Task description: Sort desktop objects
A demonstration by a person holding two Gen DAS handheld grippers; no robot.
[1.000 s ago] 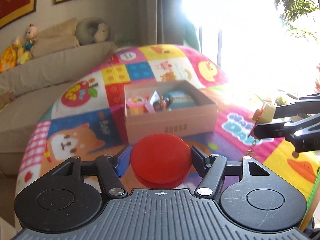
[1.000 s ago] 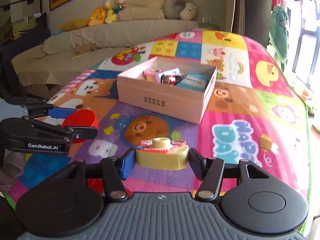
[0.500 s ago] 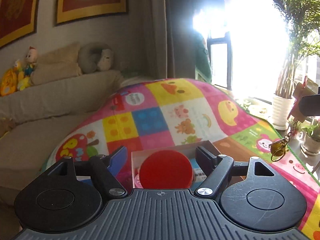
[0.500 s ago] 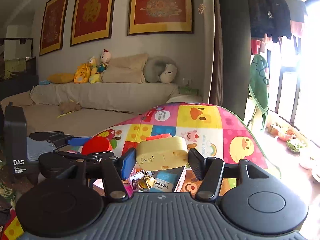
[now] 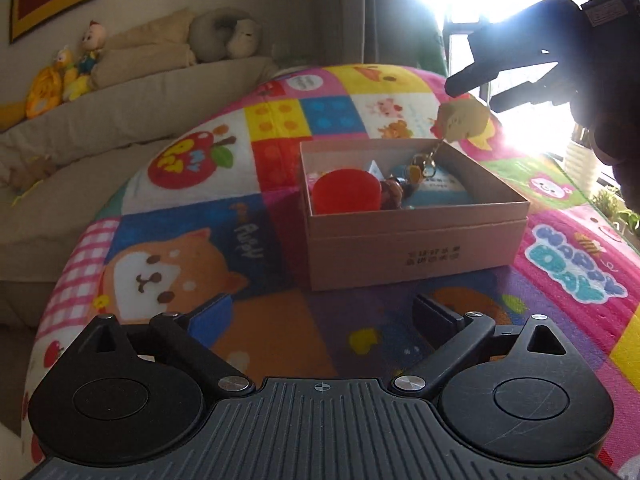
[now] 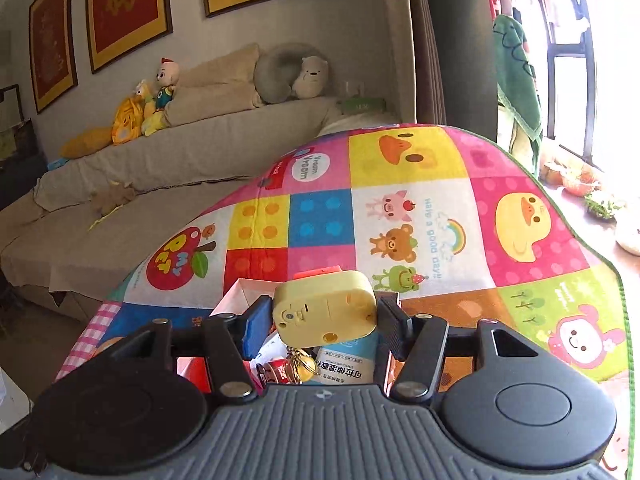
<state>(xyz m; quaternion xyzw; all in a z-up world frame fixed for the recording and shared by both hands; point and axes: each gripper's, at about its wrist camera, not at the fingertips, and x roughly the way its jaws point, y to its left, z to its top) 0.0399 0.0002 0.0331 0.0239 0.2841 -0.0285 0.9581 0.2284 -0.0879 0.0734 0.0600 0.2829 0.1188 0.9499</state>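
A pink cardboard box (image 5: 416,244) stands on the colourful play mat. A red round lid (image 5: 346,196) lies in its left part beside a blue packet (image 5: 436,190) and small trinkets. My left gripper (image 5: 322,314) is open and empty, in front of the box. My right gripper (image 6: 322,314) is shut on a yellow toy keychain (image 6: 326,308) and holds it above the box, with its chain and gold bell (image 6: 300,366) dangling inside. In the left wrist view the keychain (image 5: 464,122) hangs over the box's far right corner.
The play mat (image 5: 200,208) covers the table, with its edges dropping off at the left and far sides. A beige sofa (image 6: 160,160) with plush toys stands behind. A bright window with plants is at the right.
My left gripper has opened, dropped the red lid into the box and pulled back. My right gripper has tilted down with the yellow keychain over the box.
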